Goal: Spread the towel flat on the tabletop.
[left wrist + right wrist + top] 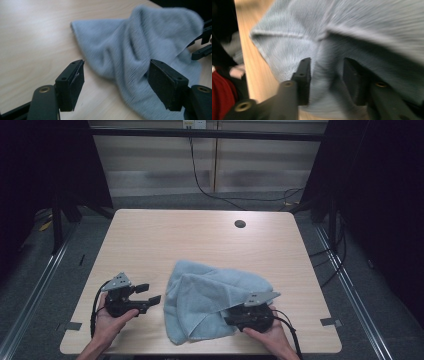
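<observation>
Right gripper point(325, 82) pinches a fold of soft, light blue towel point(210, 295); left gripper point(116, 85), spread beside its edge, should likely grab the nearest corner

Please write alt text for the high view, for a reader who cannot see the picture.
A crumpled light blue towel lies near the front of a wooden table. The right hand-held gripper sits at the towel's near right edge; the left hand-held gripper is beside the towel, jaws apart and empty.
</observation>
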{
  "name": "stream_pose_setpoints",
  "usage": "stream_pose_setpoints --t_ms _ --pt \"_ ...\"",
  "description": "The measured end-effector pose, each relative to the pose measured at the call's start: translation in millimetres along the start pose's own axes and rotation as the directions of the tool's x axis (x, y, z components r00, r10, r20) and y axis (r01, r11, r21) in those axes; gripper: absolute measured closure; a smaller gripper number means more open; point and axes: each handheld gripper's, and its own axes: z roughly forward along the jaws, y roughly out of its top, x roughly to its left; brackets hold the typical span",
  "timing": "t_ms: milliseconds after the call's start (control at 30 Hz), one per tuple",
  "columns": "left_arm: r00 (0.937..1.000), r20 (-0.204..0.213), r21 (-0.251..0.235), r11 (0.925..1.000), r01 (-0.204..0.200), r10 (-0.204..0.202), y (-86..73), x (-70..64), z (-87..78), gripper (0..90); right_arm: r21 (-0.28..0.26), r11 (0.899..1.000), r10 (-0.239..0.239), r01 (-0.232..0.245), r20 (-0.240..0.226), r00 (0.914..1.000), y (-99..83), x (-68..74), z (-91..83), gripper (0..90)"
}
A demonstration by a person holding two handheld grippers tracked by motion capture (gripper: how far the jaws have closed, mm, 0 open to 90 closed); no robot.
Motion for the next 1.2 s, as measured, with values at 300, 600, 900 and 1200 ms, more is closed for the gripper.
stream_pose_setpoints --t_ms 300,600,900,1200 --pt "0.9908 0.102 -0.004 0.9961 -0.088 0.088 57.4 -23.7 42.8 29.7 -0.068 0.995 0.080 -0.072 0.118 0.9898 -2.1 -21.3 -19.8 38.9" --pt "0.9595 0.235 0.119 0.9750 -0.188 0.156 73.3 -47.3 120.6 20.8 -0.110 0.991 0.093 -0.080 0.121 0.9883 25.3 -42.6 2.3 40.1" --pt "0.9728 0.215 0.078 0.9913 -0.106 0.087 52.2 -30.3 118.6 75.6 -0.074 0.994 0.089 -0.080 0.122 0.9886 21.7 -44.7 12.7 30.7" --pt "0.9695 0.227 0.045 0.9933 -0.106 0.094 57.0 -31.8 109.7 82.3 -0.095 0.994 0.067 -0.058 0.089 0.9938 35.4 -45.9 19.3 22.4"
